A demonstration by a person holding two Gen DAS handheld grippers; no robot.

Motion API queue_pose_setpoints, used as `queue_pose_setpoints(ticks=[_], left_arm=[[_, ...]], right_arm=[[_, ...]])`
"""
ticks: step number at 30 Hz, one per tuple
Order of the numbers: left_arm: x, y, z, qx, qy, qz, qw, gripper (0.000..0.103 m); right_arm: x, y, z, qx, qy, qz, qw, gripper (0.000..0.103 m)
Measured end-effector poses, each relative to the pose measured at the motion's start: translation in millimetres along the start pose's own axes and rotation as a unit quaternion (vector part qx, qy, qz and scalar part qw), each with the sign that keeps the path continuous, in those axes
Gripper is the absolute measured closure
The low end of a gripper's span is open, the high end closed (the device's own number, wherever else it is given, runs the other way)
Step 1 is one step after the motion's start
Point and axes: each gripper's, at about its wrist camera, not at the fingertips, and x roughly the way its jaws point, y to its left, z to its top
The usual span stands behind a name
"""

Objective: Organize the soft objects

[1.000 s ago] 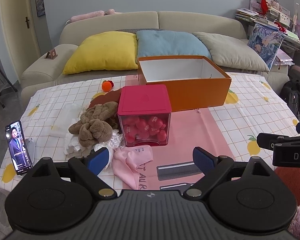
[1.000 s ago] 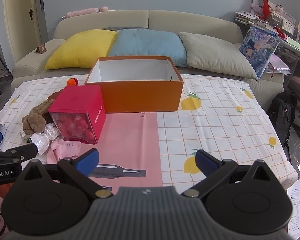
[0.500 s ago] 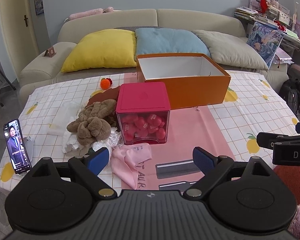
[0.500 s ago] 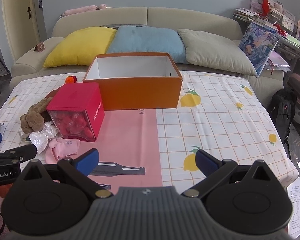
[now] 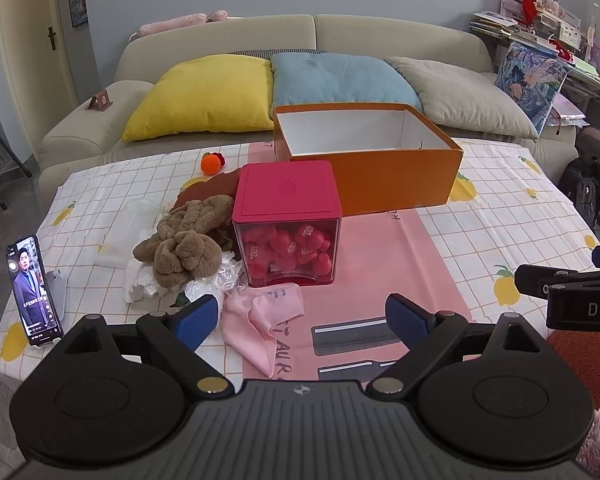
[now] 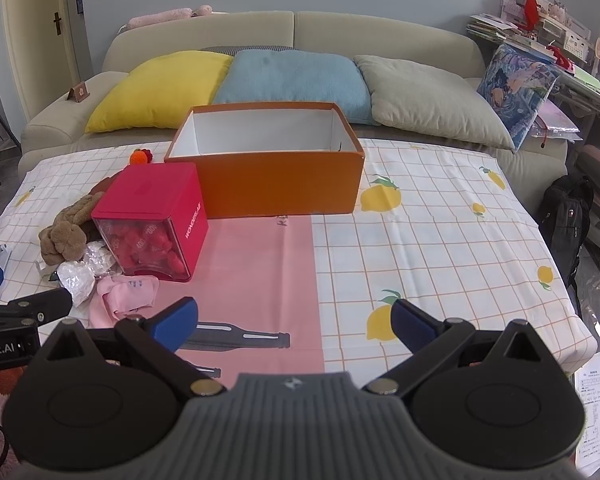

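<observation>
A brown plush toy lies on the table left of a red-lidded clear cube filled with red pieces. A pink cloth lies in front of the cube, with crumpled clear wrap beside it. A small orange knitted ball sits further back. An open orange box with nothing visible inside stands behind the cube. My left gripper is open at the table's near edge, close to the pink cloth. My right gripper is open and holds nothing, over the near edge.
A phone stands lit on a holder at the table's near left. A sofa with yellow, blue and grey cushions runs behind the table. A cluttered desk and a black backpack are at the right.
Both views have shifted slightly, so the table objects sit a little lower and closer in frame. Both grippers stay open; nothing on the table has moved.
</observation>
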Motion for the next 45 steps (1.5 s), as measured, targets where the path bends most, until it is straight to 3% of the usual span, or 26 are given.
queue_pose_setpoints(ticks=[9, 14, 16, 20, 24, 26, 28, 34, 39, 45], left_arm=[[3.8, 5.4, -0.8, -0.013, 0.010, -0.014, 0.9998, 0.000], [14.0, 17.1, -3.9, -0.023, 0.033, -0.028, 0.9988, 0.017], [20.4, 24.7, -6.9, -0.032, 0.041, -0.034, 0.9981, 0.031], [34.7, 41.8, -9.5, -0.029, 0.039, -0.031, 0.9983, 0.038], [48.3, 59.9, -0.4, -0.011, 0.036, -0.006, 0.9993, 0.038], [55.0, 67.8, 7.9, 0.009, 0.027, 0.006, 0.9996, 0.033], [64.0, 74.9, 18.2, 0.020, 0.023, 0.022, 0.9993, 0.020], [98.5, 93.6, 44.1, 0.015, 0.014, 0.045, 0.9988, 0.012], [133.4, 107.5, 55.1, -0.001, 0.049, 0.063, 0.9968, 0.012], [161.5, 114.5, 61.1, -0.001, 0.099, 0.072, 0.9925, 0.013]], right_arm=[[4.2, 1.2, -0.1, -0.007, 0.003, 0.007, 1.000, 0.003], [13.1, 4.9, 0.6, -0.014, 0.005, 0.053, 0.998, 0.003], [20.7, 8.7, -0.5, -0.015, 0.012, 0.074, 0.997, 0.003], [43.9, 22.3, -1.8, -0.038, 0.039, 0.095, 0.994, 0.009], [69.6, 38.8, -0.7, -0.057, 0.062, 0.110, 0.990, 0.011], [81.3, 46.6, 4.2, -0.065, 0.067, 0.114, 0.989, 0.011], [92.3, 54.0, 11.8, -0.069, 0.069, 0.113, 0.989, 0.011], [119.3, 75.0, 38.8, -0.069, 0.063, 0.121, 0.988, 0.011], [134.2, 83.3, 53.3, -0.071, 0.058, 0.132, 0.987, 0.011], [146.1, 92.3, 76.3, -0.129, 0.044, 0.149, 0.979, 0.011]])
